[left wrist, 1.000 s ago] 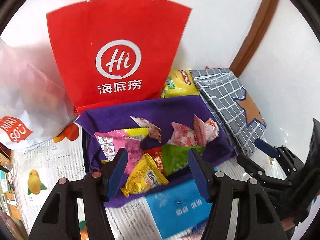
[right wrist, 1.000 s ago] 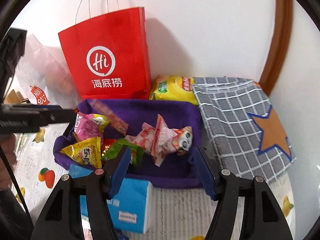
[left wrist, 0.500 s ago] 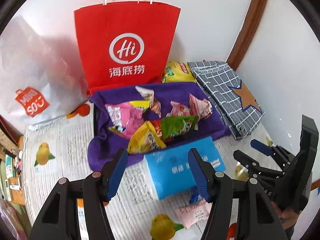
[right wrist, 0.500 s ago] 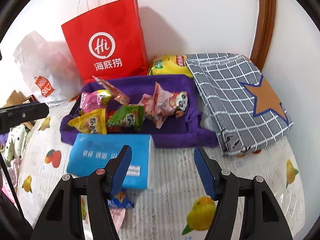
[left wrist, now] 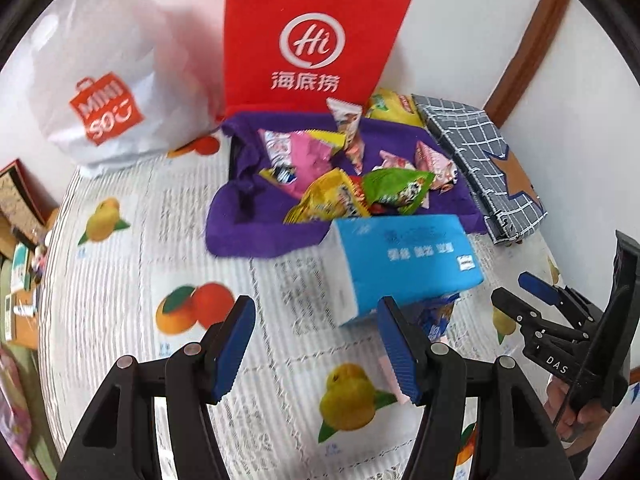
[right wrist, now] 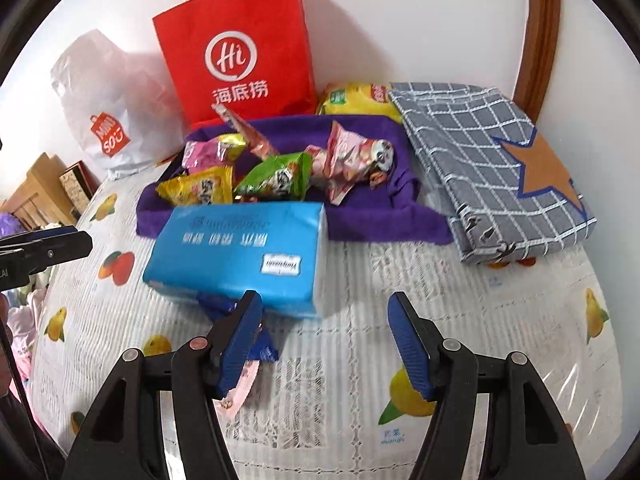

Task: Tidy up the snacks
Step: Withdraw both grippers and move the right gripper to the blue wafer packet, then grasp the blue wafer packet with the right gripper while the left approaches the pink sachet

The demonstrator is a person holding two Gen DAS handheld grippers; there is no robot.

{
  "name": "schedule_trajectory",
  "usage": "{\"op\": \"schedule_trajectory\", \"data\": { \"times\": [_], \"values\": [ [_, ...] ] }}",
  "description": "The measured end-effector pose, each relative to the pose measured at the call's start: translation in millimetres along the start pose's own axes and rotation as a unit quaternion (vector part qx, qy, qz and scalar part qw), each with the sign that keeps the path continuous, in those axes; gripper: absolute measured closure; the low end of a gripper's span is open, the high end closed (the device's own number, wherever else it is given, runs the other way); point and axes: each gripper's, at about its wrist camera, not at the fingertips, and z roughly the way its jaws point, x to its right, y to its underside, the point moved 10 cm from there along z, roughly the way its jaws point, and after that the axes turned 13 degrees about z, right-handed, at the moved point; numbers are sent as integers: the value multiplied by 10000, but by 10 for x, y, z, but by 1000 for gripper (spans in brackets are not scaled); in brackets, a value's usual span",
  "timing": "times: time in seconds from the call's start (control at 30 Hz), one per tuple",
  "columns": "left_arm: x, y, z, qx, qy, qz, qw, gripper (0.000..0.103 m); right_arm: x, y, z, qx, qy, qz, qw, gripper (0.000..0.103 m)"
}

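A purple cloth tray (left wrist: 260, 236) (right wrist: 372, 220) holds several snack packets: pink (left wrist: 308, 156), yellow (left wrist: 328, 200) (right wrist: 200, 190), green (left wrist: 396, 188) (right wrist: 280, 176) and pink-white (right wrist: 352, 160). A blue tissue pack (left wrist: 404, 260) (right wrist: 240, 252) lies right in front of it. A small blue packet (left wrist: 438, 316) (right wrist: 218, 304) and a pink packet (right wrist: 240, 394) poke out from under the pack's near edge. My left gripper (left wrist: 318, 346) hovers open and empty over the mat, short of the pack. My right gripper (right wrist: 326, 338) (left wrist: 520, 294) is open and empty too, its left finger above the small packets.
A red paper bag (left wrist: 312, 40) (right wrist: 240, 52) and a white plastic bag (left wrist: 104, 92) stand against the wall behind the tray. A yellow bag (right wrist: 356, 98) and a folded grey checked cloth (right wrist: 488, 172) lie to the right. A fruit-print mat (left wrist: 160, 240) covers the surface.
Both grippers have drawn back from the tray and sunk a little; the tissue pack, the small packets and more of the mat have come into view. Jaws unchanged.
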Motion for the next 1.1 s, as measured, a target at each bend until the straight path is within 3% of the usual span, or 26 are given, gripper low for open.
{"op": "schedule_trajectory", "data": {
  "times": [0.23,0.5,0.57,0.67,0.7,1.1],
  "values": [
    [-6,199,42,-69,15,-127,9999,42,-284,286,184,-364,-484,-122,9981,38],
    [-126,402,49,-208,-138,-214,9995,42,-555,466,520,-586,-416,-274,9970,38],
    [-156,433,43,-219,-158,-255,9993,42,-515,466,635,-548,-179,-107,9983,38],
    [-179,481,48,-242,-196,-293,9991,42,-484,462,693,-504,-138,37,9986,58],
    [-176,499,58,-258,-202,-299,9990,42,-481,464,691,-509,-171,69,9985,59],
    [300,549,339,-432,129,-25,9990,42,-223,189,93,225,-307,203,9991,61]
  ]
}}
